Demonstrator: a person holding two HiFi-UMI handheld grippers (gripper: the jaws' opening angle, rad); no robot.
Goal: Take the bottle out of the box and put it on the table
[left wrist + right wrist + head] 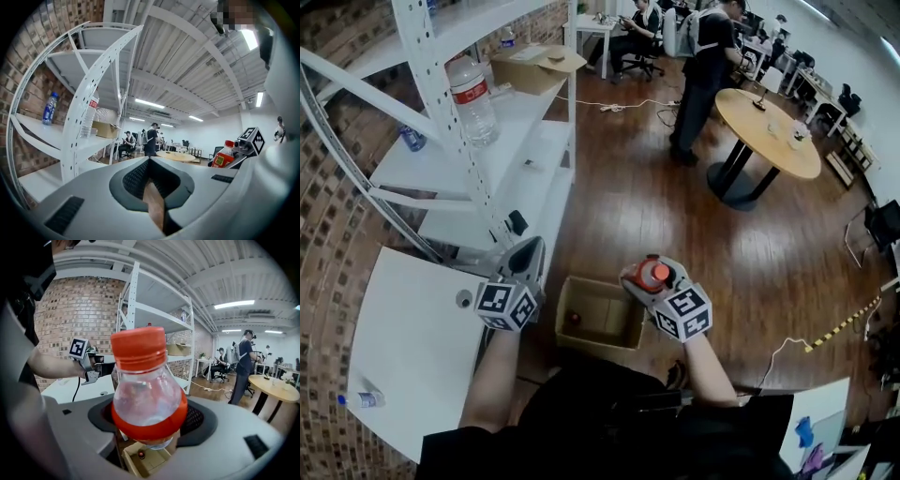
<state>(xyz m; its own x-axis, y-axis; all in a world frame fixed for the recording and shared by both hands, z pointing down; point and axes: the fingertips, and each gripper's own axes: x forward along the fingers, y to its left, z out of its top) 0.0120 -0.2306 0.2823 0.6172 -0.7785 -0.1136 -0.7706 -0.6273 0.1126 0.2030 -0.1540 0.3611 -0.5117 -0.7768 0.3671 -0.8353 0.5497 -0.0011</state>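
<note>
The right tongs (645, 281) clamp the bottle (146, 394) above the box (565, 314). The left tongs (525, 261), left of the box, are together and empty. On the swing to the table (403, 337), the smooth bottle might slip and drop.

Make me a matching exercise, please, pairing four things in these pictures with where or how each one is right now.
Things:
1. orange-capped bottle
2. left gripper
3. cardboard box below the grippers
4. large water bottle

Places or states:
A. standing on the white shelf
B. on the wood floor, top open
C. clamped in the right gripper
D. jaws shut, with nothing between them

Pairs: 1-C, 2-D, 3-B, 4-A
</note>
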